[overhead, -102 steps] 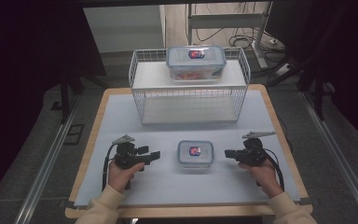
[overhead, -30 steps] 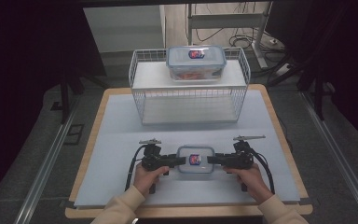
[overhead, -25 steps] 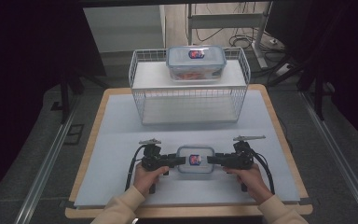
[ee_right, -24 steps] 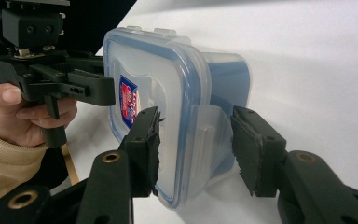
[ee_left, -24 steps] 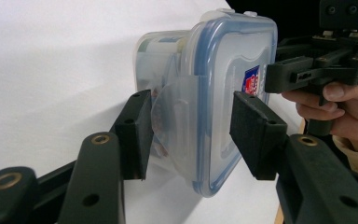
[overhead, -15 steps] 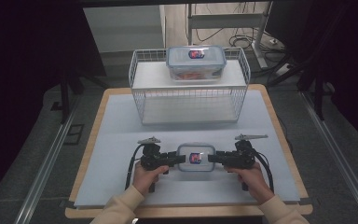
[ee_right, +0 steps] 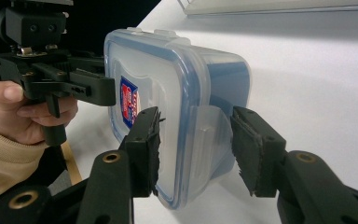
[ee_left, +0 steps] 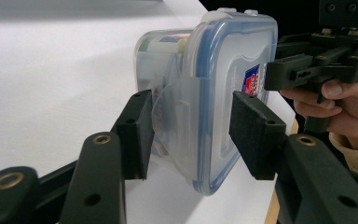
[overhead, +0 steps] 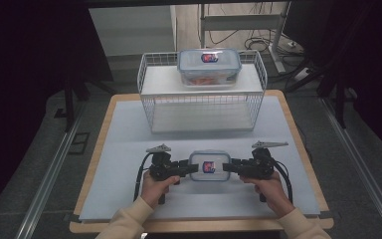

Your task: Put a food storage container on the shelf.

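A small clear container (overhead: 209, 167) with a blue-rimmed lid and a red label lies on the mat near the table's front. My left gripper (overhead: 193, 168) grips its left end and my right gripper (overhead: 227, 167) its right end, both turned on their sides. In the left gripper view my left gripper (ee_left: 193, 135) has one pad on the lid of the container (ee_left: 205, 84) and the other against the open latch flap. The right gripper (ee_right: 198, 149) holds the container (ee_right: 168, 93) the same way, one pad on the lid and one on that end's flap.
A white wire rack (overhead: 146, 94) stands at the back of the table, with a larger lidded container (overhead: 209, 67) on its top shelf. The grey mat (overhead: 129, 149) covers the wooden tabletop. Cables trail from both grippers toward the person's hands.
Since the earliest frame both grippers have come in from the sides to the container's two ends. Over the last second nothing has visibly moved.
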A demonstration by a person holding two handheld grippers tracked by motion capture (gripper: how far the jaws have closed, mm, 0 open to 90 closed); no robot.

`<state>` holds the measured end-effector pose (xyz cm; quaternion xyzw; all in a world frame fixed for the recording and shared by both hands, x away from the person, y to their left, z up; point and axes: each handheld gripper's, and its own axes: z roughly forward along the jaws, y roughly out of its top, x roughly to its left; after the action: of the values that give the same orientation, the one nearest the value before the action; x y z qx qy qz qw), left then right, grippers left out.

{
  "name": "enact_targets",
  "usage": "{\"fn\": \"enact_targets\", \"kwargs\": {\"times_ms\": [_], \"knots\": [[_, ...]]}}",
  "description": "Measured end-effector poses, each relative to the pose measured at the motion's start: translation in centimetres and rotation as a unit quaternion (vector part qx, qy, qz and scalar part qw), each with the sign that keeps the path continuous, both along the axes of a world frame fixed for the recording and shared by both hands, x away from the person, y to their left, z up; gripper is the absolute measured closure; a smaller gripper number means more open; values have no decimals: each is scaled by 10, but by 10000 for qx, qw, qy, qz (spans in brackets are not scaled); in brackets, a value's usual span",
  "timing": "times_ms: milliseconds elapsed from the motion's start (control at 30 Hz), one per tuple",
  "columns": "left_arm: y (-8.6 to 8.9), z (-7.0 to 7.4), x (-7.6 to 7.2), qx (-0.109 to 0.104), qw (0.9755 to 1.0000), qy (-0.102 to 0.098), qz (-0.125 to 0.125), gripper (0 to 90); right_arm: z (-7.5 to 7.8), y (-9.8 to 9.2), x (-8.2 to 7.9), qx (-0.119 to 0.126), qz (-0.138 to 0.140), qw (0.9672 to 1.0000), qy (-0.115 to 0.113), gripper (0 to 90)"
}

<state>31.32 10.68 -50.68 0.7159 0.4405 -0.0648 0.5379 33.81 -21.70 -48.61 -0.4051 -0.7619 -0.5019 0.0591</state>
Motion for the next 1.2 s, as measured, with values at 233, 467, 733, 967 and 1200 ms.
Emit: {"fn": "enact_targets", "kwargs": {"times_ms": [233,467,733,967,1200], "knots": [[1,9,1,25,9999,-103,-44,509,7,-1,-1,61,-1,9999,-81,534],[2,13,2,3,9999,-157,-42,510,11,-1,-2,99,-25,9999,-104,536],[4,24,6,-11,9997,-249,21,509,21,2,5,106,3,9996,-249,536],[6,39,12,-56,9992,-372,98,509,39,5,14,111,42,9991,-409,536],[10,55,18,-74,9984,-549,121,510,55,8,20,104,90,9985,-536,536]]}}
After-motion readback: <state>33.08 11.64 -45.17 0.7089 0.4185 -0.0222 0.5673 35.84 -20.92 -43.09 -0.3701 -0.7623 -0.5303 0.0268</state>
